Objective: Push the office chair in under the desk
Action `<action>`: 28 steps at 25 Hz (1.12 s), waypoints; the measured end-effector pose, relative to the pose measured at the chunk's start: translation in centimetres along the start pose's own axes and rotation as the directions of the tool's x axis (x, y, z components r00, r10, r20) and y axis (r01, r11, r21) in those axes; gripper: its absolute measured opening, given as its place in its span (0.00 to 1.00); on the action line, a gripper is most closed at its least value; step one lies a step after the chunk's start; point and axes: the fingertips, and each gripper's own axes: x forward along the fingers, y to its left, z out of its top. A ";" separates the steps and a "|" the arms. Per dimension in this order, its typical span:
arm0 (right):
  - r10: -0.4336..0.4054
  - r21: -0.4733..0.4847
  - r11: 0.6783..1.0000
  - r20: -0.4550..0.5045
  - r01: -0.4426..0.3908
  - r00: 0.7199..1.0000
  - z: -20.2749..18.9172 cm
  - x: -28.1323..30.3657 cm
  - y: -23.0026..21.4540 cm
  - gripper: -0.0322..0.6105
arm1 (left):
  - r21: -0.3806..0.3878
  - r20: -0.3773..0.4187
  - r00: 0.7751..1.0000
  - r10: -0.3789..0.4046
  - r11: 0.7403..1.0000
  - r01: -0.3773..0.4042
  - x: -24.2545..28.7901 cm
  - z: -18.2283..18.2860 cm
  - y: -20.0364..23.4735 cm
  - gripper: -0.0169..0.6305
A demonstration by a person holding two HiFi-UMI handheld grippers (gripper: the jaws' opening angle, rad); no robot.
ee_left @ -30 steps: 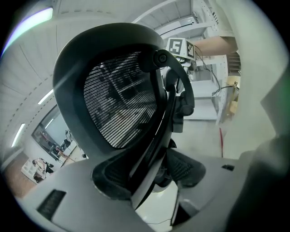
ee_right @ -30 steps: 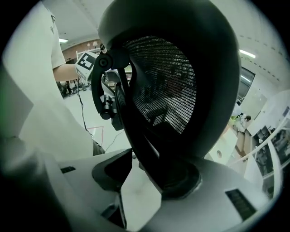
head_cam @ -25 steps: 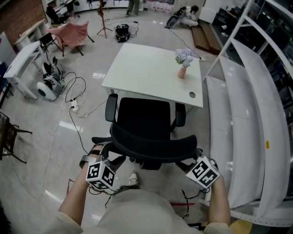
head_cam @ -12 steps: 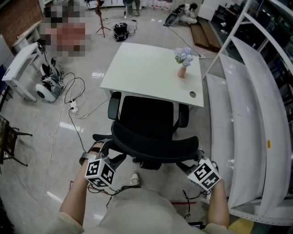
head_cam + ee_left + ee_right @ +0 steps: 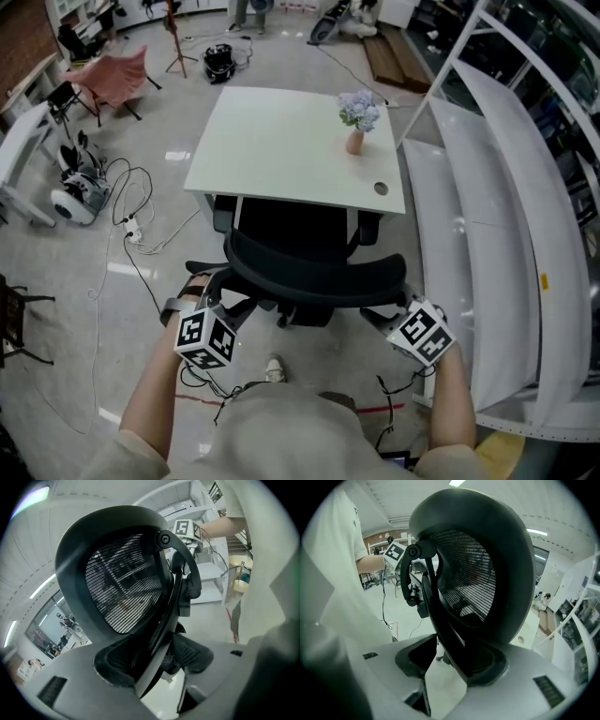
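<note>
The black office chair point(image 5: 314, 281) faces the white desk point(image 5: 281, 141), its seat point(image 5: 295, 230) partly under the near edge. My left gripper point(image 5: 225, 302) is shut on the left end of the curved mesh backrest, and my right gripper point(image 5: 389, 314) is shut on the right end. In the left gripper view the backrest point(image 5: 124, 581) fills the picture, its frame running down between the jaws of the left gripper point(image 5: 159, 663). In the right gripper view the backrest point(image 5: 483, 573) likewise runs into the right gripper point(image 5: 454, 663). The chair's base is hidden.
A small vase of flowers point(image 5: 355, 122) stands on the desk's far right. White curved shelving point(image 5: 487, 234) runs close along the right. Cables point(image 5: 131, 225) and a white device point(image 5: 70, 202) lie on the floor at the left. A pink chair point(image 5: 117, 75) stands far back left.
The chair has rolled toward the desk, so more of its seat and armrests lies under the desk edge. Both grippers have moved forward with the backrest.
</note>
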 end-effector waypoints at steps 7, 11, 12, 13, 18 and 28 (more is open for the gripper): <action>-0.064 -0.007 0.998 0.021 0.064 0.998 1.7 1.8 -3.5 0.37 | 0.027 0.025 0.999 0.023 0.999 -0.024 2.2 -0.2 3.8 0.43; -0.075 -0.013 0.997 0.027 0.075 0.997 2.6 2.8 -6.2 0.37 | 0.039 0.050 0.997 0.062 0.997 -0.064 3.6 0.0 6.1 0.45; -0.078 -0.016 0.997 0.027 0.078 0.997 2.8 3.0 -6.9 0.38 | 0.039 0.053 0.996 0.068 0.997 -0.070 4.0 0.0 6.7 0.45; -0.080 -0.019 0.997 0.028 0.081 0.996 3.0 3.2 -7.6 0.38 | 0.038 0.053 0.996 0.070 0.997 -0.072 4.4 0.1 7.3 0.45; -0.075 -0.029 0.997 0.037 0.076 0.997 4.0 4.3 -10.2 0.38 | 0.027 0.041 0.997 0.060 0.998 -0.061 5.9 0.1 9.7 0.44; -0.087 -0.065 0.994 0.048 0.090 0.995 5.7 6.2 -15.0 0.38 | 0.012 0.033 0.997 0.073 0.997 -0.074 8.9 0.2 14.1 0.45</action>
